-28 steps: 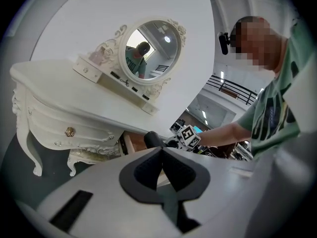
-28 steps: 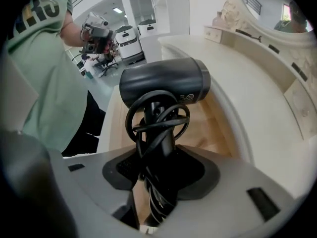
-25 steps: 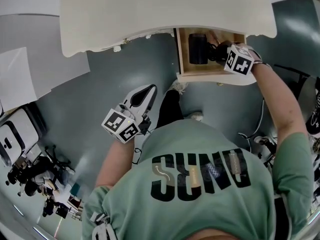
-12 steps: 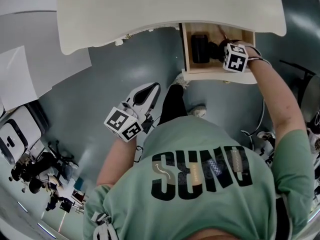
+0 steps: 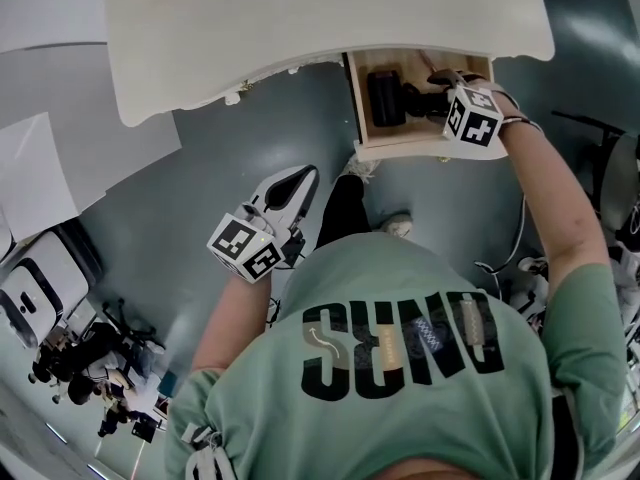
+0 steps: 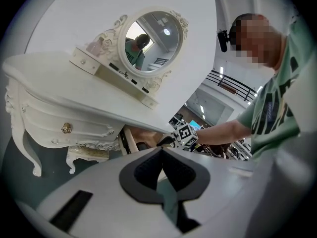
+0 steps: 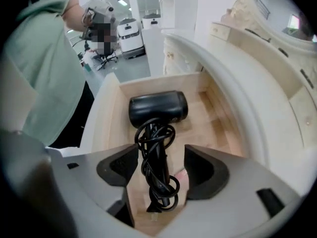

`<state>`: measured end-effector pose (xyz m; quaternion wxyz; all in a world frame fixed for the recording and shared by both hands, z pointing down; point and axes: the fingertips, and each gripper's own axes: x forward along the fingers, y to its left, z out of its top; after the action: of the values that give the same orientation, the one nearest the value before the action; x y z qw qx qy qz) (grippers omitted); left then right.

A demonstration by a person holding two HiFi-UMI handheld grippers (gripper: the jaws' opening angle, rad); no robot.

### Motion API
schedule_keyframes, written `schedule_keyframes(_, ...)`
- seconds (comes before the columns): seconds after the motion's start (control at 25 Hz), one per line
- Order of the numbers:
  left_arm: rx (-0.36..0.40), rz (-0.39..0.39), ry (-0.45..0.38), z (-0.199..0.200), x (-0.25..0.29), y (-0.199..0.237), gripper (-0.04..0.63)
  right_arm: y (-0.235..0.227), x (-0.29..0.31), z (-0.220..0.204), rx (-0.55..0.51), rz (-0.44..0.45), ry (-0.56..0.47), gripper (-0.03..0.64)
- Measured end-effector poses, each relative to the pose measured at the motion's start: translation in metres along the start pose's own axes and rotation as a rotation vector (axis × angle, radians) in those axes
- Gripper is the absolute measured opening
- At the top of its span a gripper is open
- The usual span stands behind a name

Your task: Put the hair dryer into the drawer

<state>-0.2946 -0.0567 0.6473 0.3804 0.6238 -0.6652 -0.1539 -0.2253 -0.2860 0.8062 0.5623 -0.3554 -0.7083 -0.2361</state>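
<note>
Inspected: the hair dryer (image 7: 158, 108) lies inside the open drawer (image 7: 218, 128), on the right side of the dressing table (image 6: 74, 83), body toward the far end and handle pointing back at the near opening. The cord (image 7: 157, 185) is wound round the handle, which keeps it within the drawer walls. The right gripper (image 7: 161, 155) straddles that handle with its jaws standing well apart, a gap showing on each side, so it has hold of nothing. The dryer appears to rest on the wooden drawer bottom, though contact under the handle cannot be confirmed from this angle. The left gripper (image 6: 161, 152) is held off to the left, well apart from the drawer and low over the grey floor (image 5: 250, 118), jaws closed together and empty; judged to be parked clear so as not to obstruct the right arm. Assessment: placement is effectively complete, and what remains is for the right gripper to draw straight back without catching the cord loops, with the drawer not yet closed
</note>
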Motion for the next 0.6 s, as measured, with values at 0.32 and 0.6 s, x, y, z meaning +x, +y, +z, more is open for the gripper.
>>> schedule_keyframes(0.32, 0.081, -0.101, 0.016, 0.023, 0.025, -0.05, 0.009, 0.003, -0.116, 0.023, 0.304, -0.174, -0.356, 0.243)
schedule_keyframes(0.6, 0.192, -0.279, 0.084, 0.027, 0.076, -0.139, 0.009, 0.067, -0.236, -0.036, 0.62, -0.393, -0.656, 0.173)
